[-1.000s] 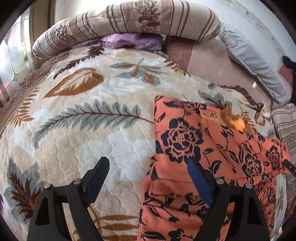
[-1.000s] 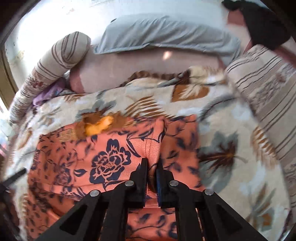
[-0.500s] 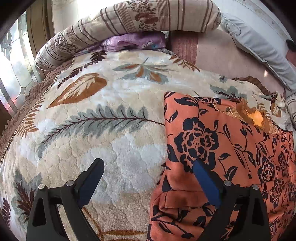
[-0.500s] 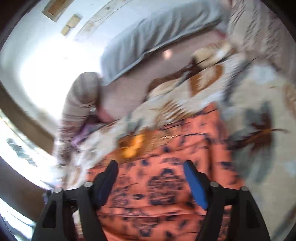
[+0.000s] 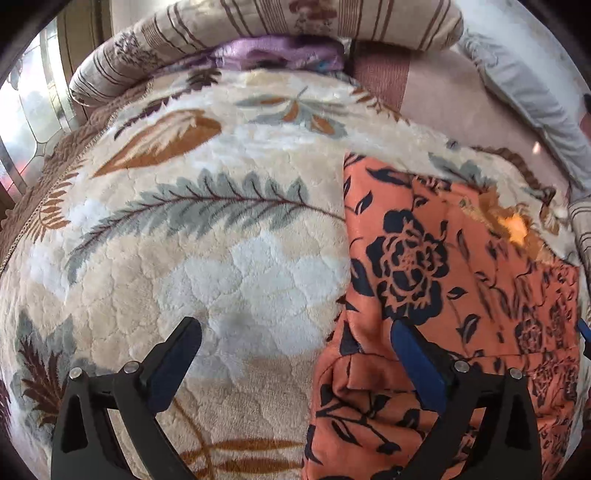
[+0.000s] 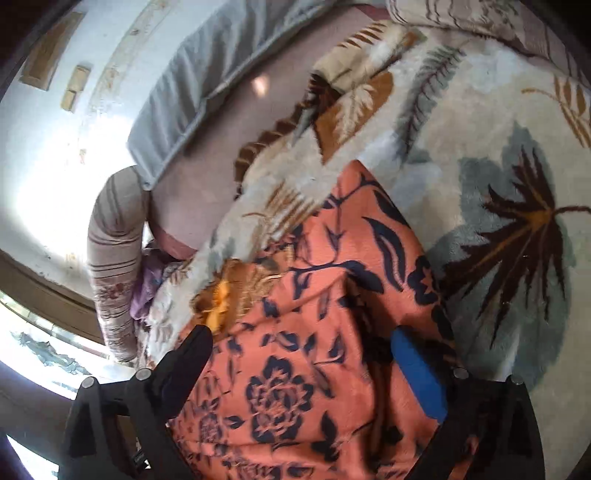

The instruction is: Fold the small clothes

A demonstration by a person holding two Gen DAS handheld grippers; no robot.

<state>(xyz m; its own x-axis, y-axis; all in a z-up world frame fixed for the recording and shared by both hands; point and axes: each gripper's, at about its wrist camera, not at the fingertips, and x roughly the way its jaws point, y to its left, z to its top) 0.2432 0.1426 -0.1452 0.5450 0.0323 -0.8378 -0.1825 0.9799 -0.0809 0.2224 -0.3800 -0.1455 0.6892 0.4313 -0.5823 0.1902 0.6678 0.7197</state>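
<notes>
An orange garment with dark blue flowers (image 5: 406, 258) lies partly folded on the bed, a yellow-orange patch (image 5: 513, 229) at its far edge. My left gripper (image 5: 295, 328) hovers low over the garment's left edge, jaws still opening. Its right finger (image 5: 413, 354) is over the cloth and its left finger (image 5: 177, 354) over bare blanket, and the pads press on nothing. My right gripper (image 6: 301, 338) is tilted above the garment (image 6: 332, 295), jaws also opening. The cloth lies below and between the fingers, not gripped.
A plush leaf-patterned blanket (image 5: 221, 258) covers the bed. A striped bolster (image 5: 295, 22) and a purple cloth (image 5: 280, 55) lie at the far end, a grey pillow (image 6: 207, 74) along the wall. A window (image 5: 22, 110) is at the left.
My right gripper, which was shut on a fold of the garment, has let go, opened wide and rolled. The left gripper's jaws have spread a little wider.
</notes>
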